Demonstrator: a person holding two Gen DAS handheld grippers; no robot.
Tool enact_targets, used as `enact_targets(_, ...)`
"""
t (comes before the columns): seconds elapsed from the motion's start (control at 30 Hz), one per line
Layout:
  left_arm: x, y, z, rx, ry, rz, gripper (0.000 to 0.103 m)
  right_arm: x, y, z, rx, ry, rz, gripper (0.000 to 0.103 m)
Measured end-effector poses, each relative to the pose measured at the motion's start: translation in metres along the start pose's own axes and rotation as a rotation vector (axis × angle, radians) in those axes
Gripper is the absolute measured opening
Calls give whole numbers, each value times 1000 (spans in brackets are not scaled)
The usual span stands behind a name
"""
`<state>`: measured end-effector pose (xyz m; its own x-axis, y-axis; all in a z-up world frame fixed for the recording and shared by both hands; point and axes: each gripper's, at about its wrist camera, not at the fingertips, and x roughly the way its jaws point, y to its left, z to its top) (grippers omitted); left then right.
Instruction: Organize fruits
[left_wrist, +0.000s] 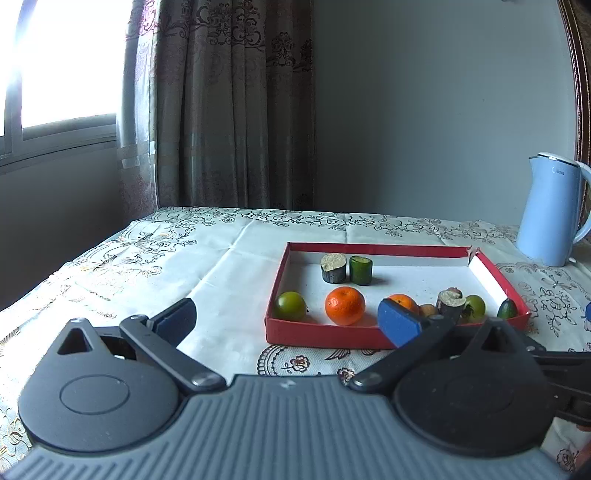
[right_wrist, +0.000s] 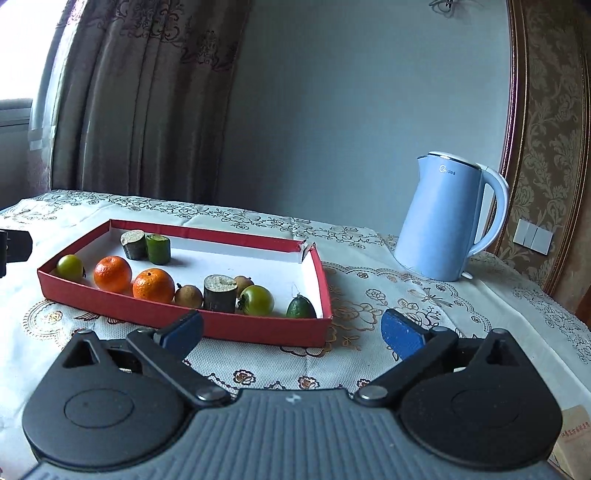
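While both tools (left_wrist: 288, 317) (right_wrist: 291, 330) gape empty, oranges (right_wrist: 112, 273) in tray (right_wrist: 258, 330): light, round, firm, prone to roll; grip across the middle.

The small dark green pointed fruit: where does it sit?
In the right wrist view the small green fruit lies in the red tray's near right corner, beside the green tomato.

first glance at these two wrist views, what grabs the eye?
The red tray mid-table, with two oranges in its near row among green fruits and cut stem pieces. Then the pale blue kettle, standing on the cloth to the tray's far right. Both the left gripper and right gripper are open and empty.
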<state>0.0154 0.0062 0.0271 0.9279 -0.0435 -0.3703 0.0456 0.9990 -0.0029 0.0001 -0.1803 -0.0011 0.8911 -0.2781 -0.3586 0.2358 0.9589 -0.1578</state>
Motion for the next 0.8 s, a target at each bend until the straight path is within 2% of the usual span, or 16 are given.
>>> enact_targets(0.2,7,0,-1,2,10,-3,103,-2,5,3,-1,-9,-7,103)
enact_targets(0.63,18,1,-3,-2,17,4,103,2,13,5,35,-24,67,103)
enact_targets(0.8,19,1,-5,2,15,-23,103,4,14,4,45,-25,84,103)
